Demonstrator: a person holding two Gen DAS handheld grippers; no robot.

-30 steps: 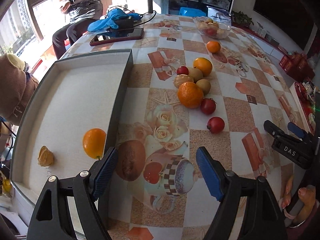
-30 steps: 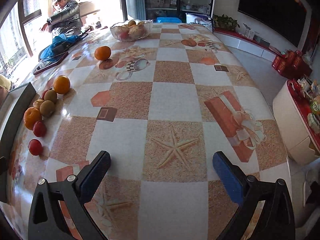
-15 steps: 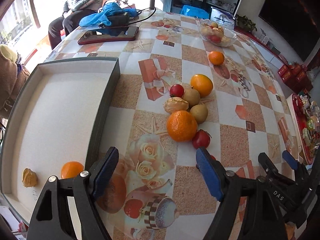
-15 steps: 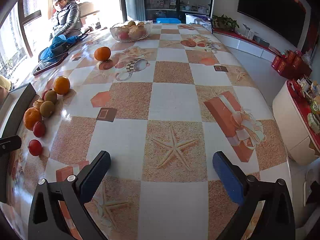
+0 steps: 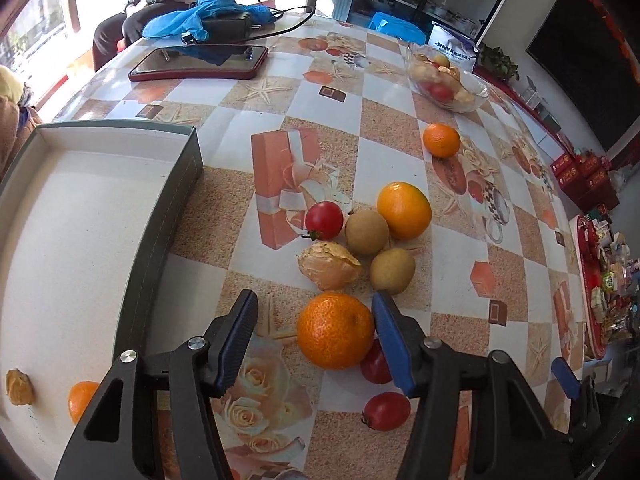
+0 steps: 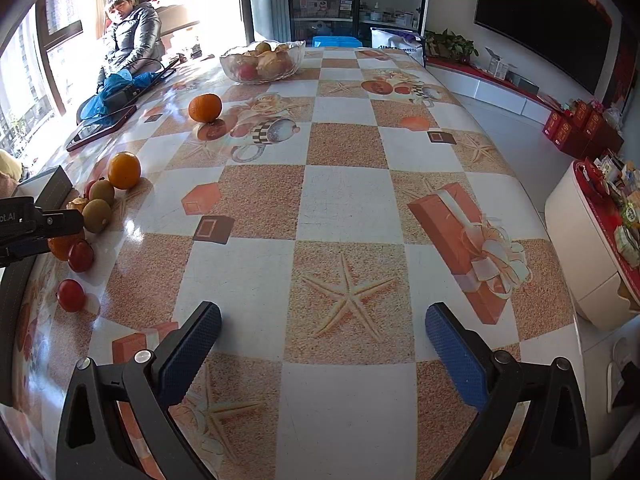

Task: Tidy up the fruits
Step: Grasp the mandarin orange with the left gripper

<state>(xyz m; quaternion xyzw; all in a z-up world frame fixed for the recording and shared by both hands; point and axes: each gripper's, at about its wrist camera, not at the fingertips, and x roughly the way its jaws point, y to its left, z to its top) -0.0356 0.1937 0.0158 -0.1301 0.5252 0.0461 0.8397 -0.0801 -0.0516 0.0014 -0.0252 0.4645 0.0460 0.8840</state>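
Note:
My left gripper [image 5: 314, 334] is open with a large orange [image 5: 335, 330] between its fingers, close to the right one. Beyond it lie a peeled citrus [image 5: 329, 265], two kiwis [image 5: 366, 232], a red tomato [image 5: 324, 220] and another orange [image 5: 404, 210]. Two more tomatoes [image 5: 386, 411] sit near the right finger. The grey box [image 5: 164, 216] at left holds a small orange [image 5: 82, 400] and a peeled piece [image 5: 18, 386]. My right gripper [image 6: 322, 342] is open and empty over bare tablecloth; the fruit cluster [image 6: 96, 208] is at its far left.
A glass fruit bowl [image 5: 446, 80] and a lone orange [image 5: 441, 141] stand farther back. A red-edged tablet [image 5: 200, 63] and blue cloth with cables [image 5: 208, 20] lie at the back left. A person [image 6: 130, 36] sits by the window. The right gripper shows in the left wrist view [image 5: 576, 396].
My left gripper has moved forward and right, away from the box, and now straddles the large orange. My right gripper has stayed still.

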